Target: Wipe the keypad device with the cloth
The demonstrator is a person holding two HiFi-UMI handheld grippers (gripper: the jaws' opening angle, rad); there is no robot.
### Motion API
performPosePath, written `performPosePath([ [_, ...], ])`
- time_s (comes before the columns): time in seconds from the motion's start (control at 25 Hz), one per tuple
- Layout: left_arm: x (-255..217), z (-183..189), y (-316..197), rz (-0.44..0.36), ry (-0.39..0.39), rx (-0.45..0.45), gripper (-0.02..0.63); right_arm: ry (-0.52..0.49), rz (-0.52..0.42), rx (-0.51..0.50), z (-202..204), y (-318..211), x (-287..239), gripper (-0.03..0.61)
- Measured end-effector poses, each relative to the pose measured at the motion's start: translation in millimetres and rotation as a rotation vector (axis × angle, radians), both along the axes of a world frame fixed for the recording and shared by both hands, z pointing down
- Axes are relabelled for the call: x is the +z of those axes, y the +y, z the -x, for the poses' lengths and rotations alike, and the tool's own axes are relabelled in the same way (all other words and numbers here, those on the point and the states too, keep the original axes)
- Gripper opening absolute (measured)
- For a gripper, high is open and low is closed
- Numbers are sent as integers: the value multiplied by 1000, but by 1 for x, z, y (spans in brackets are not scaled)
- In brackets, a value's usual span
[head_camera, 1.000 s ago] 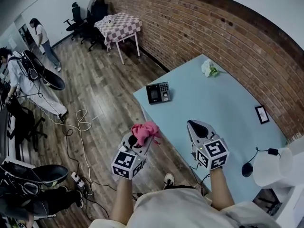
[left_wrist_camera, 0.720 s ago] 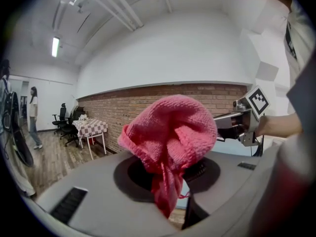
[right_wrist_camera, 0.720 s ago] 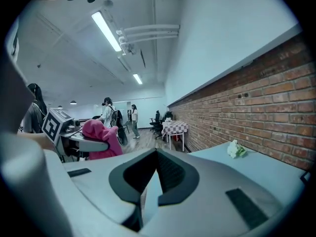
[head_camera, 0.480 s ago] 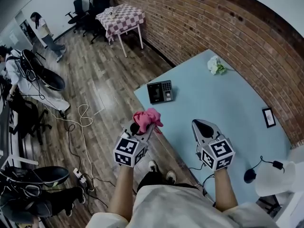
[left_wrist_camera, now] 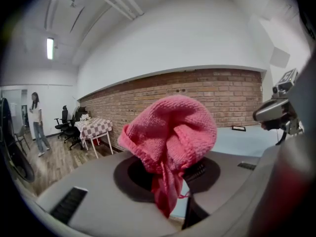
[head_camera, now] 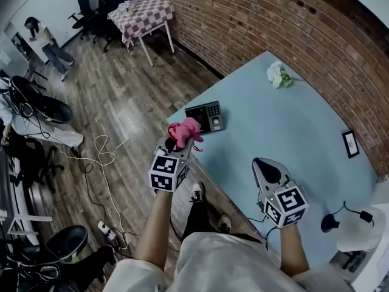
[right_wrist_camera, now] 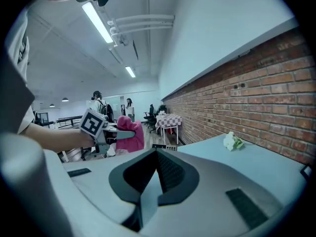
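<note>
A black keypad device (head_camera: 205, 117) lies flat near the left corner of the light blue table (head_camera: 285, 139). My left gripper (head_camera: 181, 140) is shut on a bunched pink knitted cloth (head_camera: 185, 131), held just off the table's left edge and a little short of the device. The cloth (left_wrist_camera: 170, 137) fills the middle of the left gripper view. My right gripper (head_camera: 268, 169) is shut with nothing in it, above the table's near edge. From the right gripper view the cloth (right_wrist_camera: 129, 136) and the device (right_wrist_camera: 165, 146) show ahead to the left.
A white flower bunch (head_camera: 277, 75) lies at the table's far side by the brick wall. A small picture frame (head_camera: 351, 143), a black cable with mouse (head_camera: 331, 222) and a white lamp shade (head_camera: 358, 229) sit at the right. Cables (head_camera: 100, 157) lie on the wooden floor.
My left gripper has carried the pink cloth forward, closer to the keypad device. The right gripper stays low near the table's near edge. The head view has shifted.
</note>
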State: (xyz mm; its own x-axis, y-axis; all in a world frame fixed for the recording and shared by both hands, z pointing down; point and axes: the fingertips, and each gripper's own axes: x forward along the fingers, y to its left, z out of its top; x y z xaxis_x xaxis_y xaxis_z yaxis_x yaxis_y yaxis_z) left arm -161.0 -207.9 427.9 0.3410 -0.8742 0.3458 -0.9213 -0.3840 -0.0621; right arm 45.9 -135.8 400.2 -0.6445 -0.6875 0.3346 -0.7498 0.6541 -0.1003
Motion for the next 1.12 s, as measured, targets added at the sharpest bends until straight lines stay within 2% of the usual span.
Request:
performPosePath([
  [0.36, 47, 23, -82, 59, -14, 65, 150, 7, 82, 95, 15, -28, 15, 11],
  [0.6, 64, 32, -128, 79, -31, 83, 150, 8, 134, 109, 22, -43, 35, 11],
  [0.8, 96, 30, -141, 147, -56, 88, 150, 22, 194, 100, 31, -47, 60, 11],
  [0.96, 118, 32, -143, 189, -67, 87, 150, 14, 192, 95, 40, -54, 62, 11],
  [1.12, 129, 32, -140, 184, -104, 92, 152, -7, 189, 89, 47, -59, 62, 11],
])
